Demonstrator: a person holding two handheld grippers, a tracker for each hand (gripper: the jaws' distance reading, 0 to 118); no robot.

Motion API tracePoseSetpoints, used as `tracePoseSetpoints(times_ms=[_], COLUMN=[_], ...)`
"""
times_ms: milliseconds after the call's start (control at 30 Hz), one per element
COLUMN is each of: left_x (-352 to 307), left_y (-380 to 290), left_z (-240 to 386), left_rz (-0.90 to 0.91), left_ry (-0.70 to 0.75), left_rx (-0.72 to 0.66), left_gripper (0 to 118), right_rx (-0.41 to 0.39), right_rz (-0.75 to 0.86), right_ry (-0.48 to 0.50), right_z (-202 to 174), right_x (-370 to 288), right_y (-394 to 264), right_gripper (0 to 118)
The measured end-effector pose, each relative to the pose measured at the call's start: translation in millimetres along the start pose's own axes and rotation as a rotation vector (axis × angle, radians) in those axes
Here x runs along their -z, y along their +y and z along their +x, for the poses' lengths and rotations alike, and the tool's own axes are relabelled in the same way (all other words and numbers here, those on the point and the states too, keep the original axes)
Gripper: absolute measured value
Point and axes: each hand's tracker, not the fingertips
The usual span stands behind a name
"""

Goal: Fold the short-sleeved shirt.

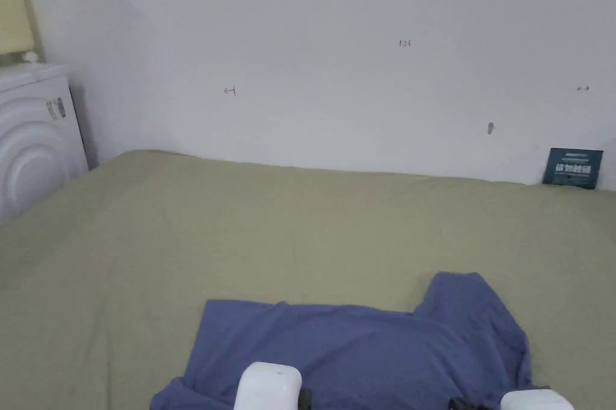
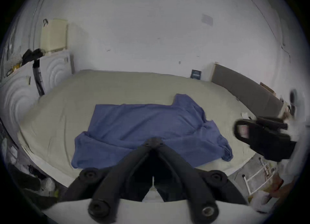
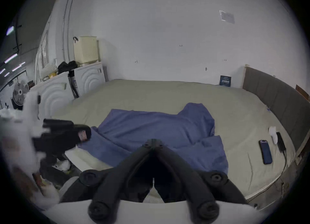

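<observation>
On the bed [image 1: 180, 231], near its front edge, the blue short-sleeved shirt [image 2: 151, 127] lies spread out but rumpled, one sleeve pointing toward the far wall, hem side bunched at the left. Nothing is folded yet, as far as I can judge.

Left claw [image 2: 154, 141] hovers over the shirt's near edge, jaws pressed together at the tips, nothing between them. Right claw [image 3: 153, 142] is the same: jaws closed, empty, above the near edge of the cloth. Each claw also shows blurred in the other one's view, off to the side.

Risks, my guess: with the jaws closed, the claws must open before any pinch or they'll just shove the cloth. The fabric is wrinkled and doubled at the near left corner, so a pinch there may catch two layers and skew the fold. The shirt sits close to the bed edge, so a drag toward the person could pull it off. A dark phone [image 3: 265, 151] lies on the bed to the right, well apart from the shirt, likely no trouble.

Writing: a dark card [image 1: 572, 168] leans against the wall, text too blurred to read. Small red marks on the wall [image 1: 361, 38] are illegible.
</observation>
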Motion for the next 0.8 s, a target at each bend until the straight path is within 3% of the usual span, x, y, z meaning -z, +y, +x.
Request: tracePoseSetpoints(times_ms=[133,200,300,333,367,400,500,600,667,733,767,800], left_x=[48.4,91.0,161.6,189.8,210.7,236.8,299.2,346.1,355.9,347.1,329.5,324.0], left_y=[67.7,101.1,141.1,147.8,151.0,151.8,139.7,122.0,105.0,101.3,100.4,102.4], left_z=[-70.6,-110.1,-151.1,-162.3,-168.5,-177.2,-190.3,-195.0,-195.2,-187.6,-183.2,-181.9], left_rz=[-0.034,-0.095,-0.250,-0.320,-0.369,-0.432,-0.512,-0.581,-0.625,-0.555,-0.528,-0.514], left_ry=[0.071,0.025,0.109,0.146,0.170,0.180,0.162,0.197,0.238,0.232,0.216,0.142], left_rx=[-0.063,-0.072,-0.053,-0.031,-0.013,-0.022,-0.002,-0.030,-0.033,-0.003,0.003,-0.014], left_gripper=[0,1,32,48,74,81,81,81,78,74,44,2], right_rx=[0.005,0.018,0.058,0.068,0.082,0.088,0.112,0.194,0.215,0.251,0.267,0.287], right_rz=[0.022,0.019,0.002,-0.007,-0.018,-0.028,-0.070,-0.105,-0.113,-0.170,-0.207,-0.251], right_ry=[-0.041,-0.078,-0.113,-0.132,-0.136,-0.137,-0.151,-0.133,-0.148,-0.087,-0.019,0.006], right_z=[29.7,47.1,73.6,82.6,91.2,98.7,125.4,159.7,185.6,215.9,231.4,243.9], right_x=[10.7,22.2,39.4,46.9,53.6,57.1,85.0,117.0,142.6,184.0,208.1,229.9], right_y=[23.2,34.6,44.2,47.3,49.9,49.1,53.9,59.2,69.9,84.0,88.4,90.9], right_gripper=[0,0,1,1,1,1,1,1,1,7,41,74])
